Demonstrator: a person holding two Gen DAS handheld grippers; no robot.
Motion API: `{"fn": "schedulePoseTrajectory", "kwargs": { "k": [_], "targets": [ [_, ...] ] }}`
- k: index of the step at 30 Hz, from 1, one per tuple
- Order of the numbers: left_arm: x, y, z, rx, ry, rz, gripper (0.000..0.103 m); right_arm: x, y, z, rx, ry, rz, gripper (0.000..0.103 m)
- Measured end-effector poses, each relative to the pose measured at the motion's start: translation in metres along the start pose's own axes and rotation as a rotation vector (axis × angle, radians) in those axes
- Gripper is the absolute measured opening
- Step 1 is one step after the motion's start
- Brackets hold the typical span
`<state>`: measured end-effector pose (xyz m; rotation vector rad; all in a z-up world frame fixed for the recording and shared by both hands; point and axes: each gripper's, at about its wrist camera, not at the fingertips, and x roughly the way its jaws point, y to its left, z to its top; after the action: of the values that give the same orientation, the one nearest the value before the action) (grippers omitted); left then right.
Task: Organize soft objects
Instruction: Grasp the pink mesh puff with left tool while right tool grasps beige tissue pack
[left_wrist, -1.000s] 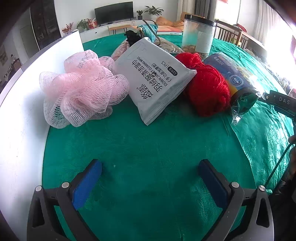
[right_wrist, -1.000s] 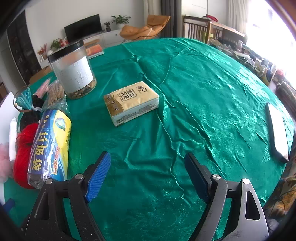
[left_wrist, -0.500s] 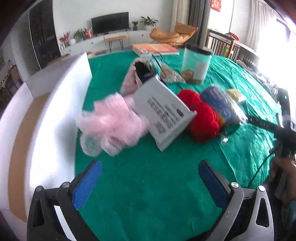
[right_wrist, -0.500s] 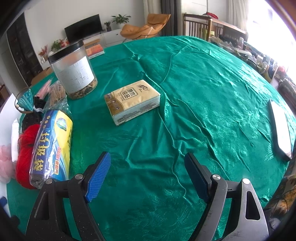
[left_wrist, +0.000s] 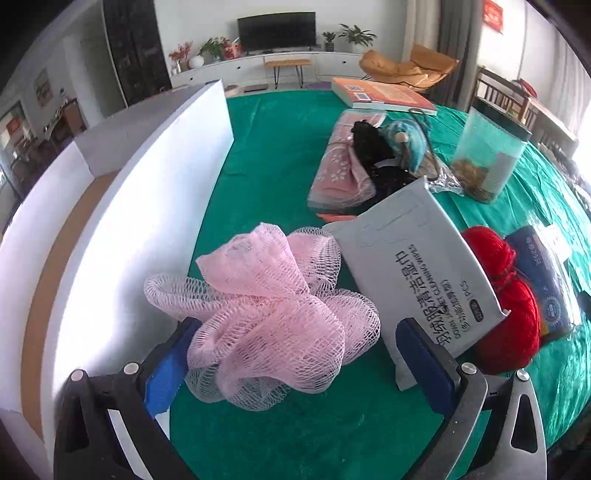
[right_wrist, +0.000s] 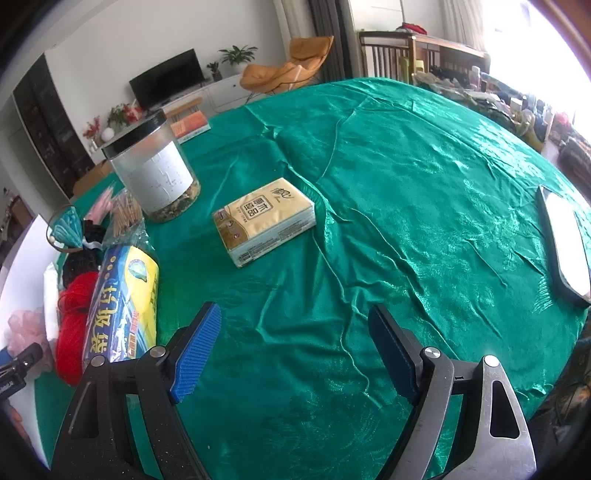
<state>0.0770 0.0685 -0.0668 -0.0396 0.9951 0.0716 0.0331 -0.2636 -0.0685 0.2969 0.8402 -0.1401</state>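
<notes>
Pink mesh bath sponge (left_wrist: 273, 314) lies on the green-clothed bench (left_wrist: 280, 155), between the wide-spread blue pads of the left hand-held gripper (left_wrist: 295, 354); whether the pads touch it cannot be told. A white box wall (left_wrist: 147, 229) stands just left of the sponge. A grey wipes packet (left_wrist: 421, 273) leans beside it against a red yarn ball (left_wrist: 513, 310), with a blue bag roll (left_wrist: 543, 280) next. Farther off lie a pink towel pack (left_wrist: 340, 166) and a clear jar (left_wrist: 487, 151). The right hand-held gripper (right_wrist: 291, 354) hangs wide open and empty over bare cloth; beyond it lies a yellow tissue pack (right_wrist: 264, 218).
</notes>
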Motion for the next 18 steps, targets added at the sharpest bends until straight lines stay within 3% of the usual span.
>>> {"fn": "schedulePoseTrajectory", "kwargs": {
  "k": [1, 2, 3, 6, 9, 13, 15, 18],
  "targets": [
    [0.004, 0.002, 0.001, -0.014, 0.007, -0.009, 0.098, -0.002, -0.001, 0.000, 0.006, -0.008, 0.013, 0.084],
    [0.006, 0.004, 0.001, -0.027, 0.008, -0.011, 0.086, -0.004, -0.002, 0.001, 0.014, -0.020, 0.028, 0.084],
    [0.008, 0.006, 0.001, -0.042, 0.006, -0.010, 0.065, -0.007, -0.005, 0.001, 0.028, -0.034, 0.047, 0.084],
    [0.013, 0.014, 0.002, -0.086, -0.006, -0.018, 0.043, -0.006, -0.017, 0.007, 0.105, -0.034, 0.111, 0.084],
    [0.012, 0.023, 0.001, -0.117, -0.021, -0.057, 0.036, 0.018, -0.016, 0.019, 0.135, 0.089, 0.178, 0.084],
    [0.006, 0.027, 0.002, -0.109, -0.023, -0.079, 0.036, 0.055, -0.006, 0.042, 0.181, 0.174, 0.243, 0.085],
    [0.003, 0.027, 0.001, -0.110, -0.017, -0.093, 0.036, 0.073, -0.001, 0.065, 0.202, 0.189, 0.277, 0.085],
    [0.001, 0.029, -0.001, -0.103, -0.012, -0.110, 0.036, 0.093, -0.007, 0.101, 0.290, 0.180, 0.432, 0.082]
  ]
}}
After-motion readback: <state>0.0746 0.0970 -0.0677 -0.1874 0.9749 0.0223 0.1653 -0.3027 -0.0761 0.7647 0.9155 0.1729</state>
